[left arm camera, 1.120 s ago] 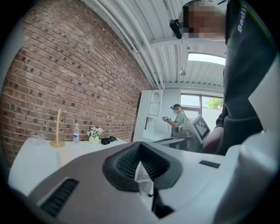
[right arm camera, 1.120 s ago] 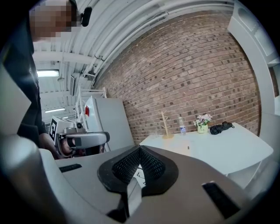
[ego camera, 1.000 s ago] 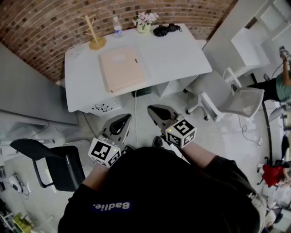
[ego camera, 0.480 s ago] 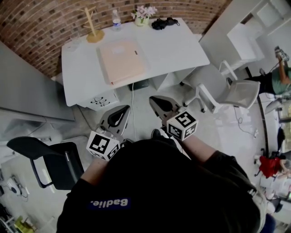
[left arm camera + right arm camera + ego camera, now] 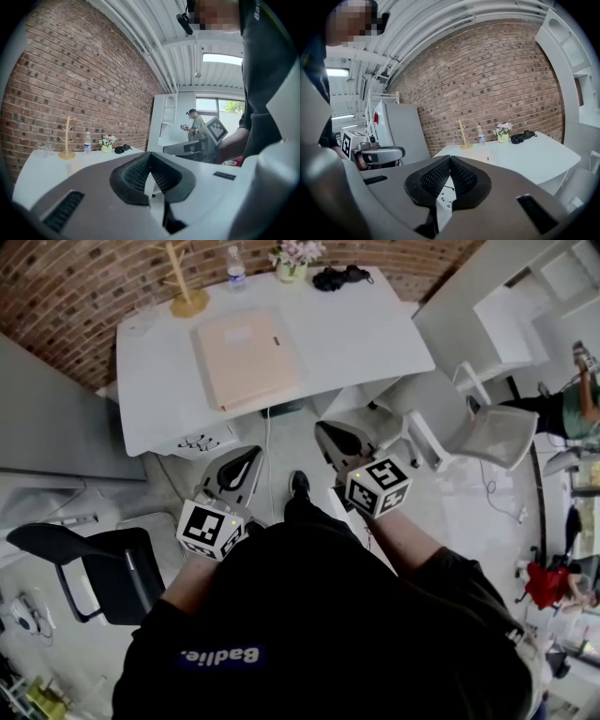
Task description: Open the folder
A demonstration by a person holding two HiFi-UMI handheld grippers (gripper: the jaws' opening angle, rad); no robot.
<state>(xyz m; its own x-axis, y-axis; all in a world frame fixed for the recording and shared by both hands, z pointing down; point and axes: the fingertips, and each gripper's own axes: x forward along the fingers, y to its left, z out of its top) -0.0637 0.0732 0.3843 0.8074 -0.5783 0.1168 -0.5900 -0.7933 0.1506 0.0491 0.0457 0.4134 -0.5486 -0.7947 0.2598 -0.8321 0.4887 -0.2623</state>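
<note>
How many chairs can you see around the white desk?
2. A black chair sits at lower left in the head view; a pale grey chair stands right of the white desk. More may lie out of view.

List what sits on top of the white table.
On the table lie a closed pinkish folder, a wooden stand, a water bottle, a flower pot and a black bundle. Anything inside or beneath the folder is covered.

Camera positions, three views.
Head view: steeply downward, well back from white table [image 5: 356, 334]. Both gripper views: near-level, low, facing the same table and brick wall [image 5: 66, 287].
</note>
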